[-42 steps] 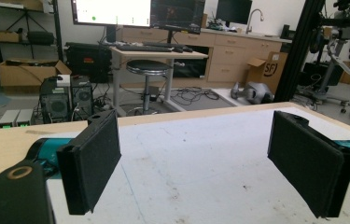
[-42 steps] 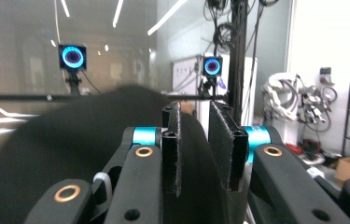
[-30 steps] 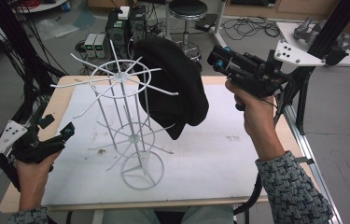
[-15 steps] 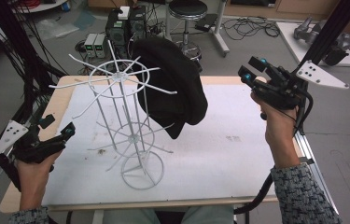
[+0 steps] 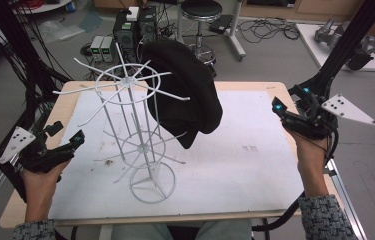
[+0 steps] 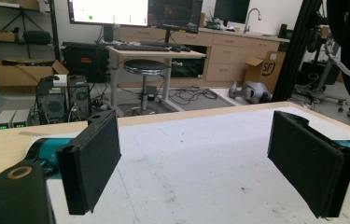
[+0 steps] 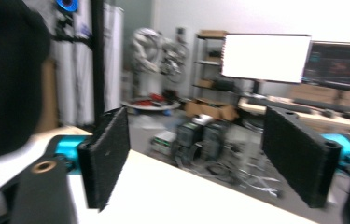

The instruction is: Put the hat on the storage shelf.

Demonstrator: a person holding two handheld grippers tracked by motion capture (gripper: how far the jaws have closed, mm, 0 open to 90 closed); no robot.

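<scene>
The white wire rack [image 5: 135,135] stands at centre-left of the high view, its spokes fanning wide toward the upper left and centre. The black hat [image 5: 187,92] hangs from its right side, bulging into the frame's middle. Right of the hat, the white mat [image 5: 255,150] on the bench [image 5: 245,86] lies bare out to the right edge; the lower-left strip beside the rack's ring base is open too.

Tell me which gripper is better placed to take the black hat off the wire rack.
Probably the right gripper: its jaws stand open with nothing between them, on the side where the black hat hangs from the wire rack. The left gripper, also open, has the rack between it and the hat.
</scene>
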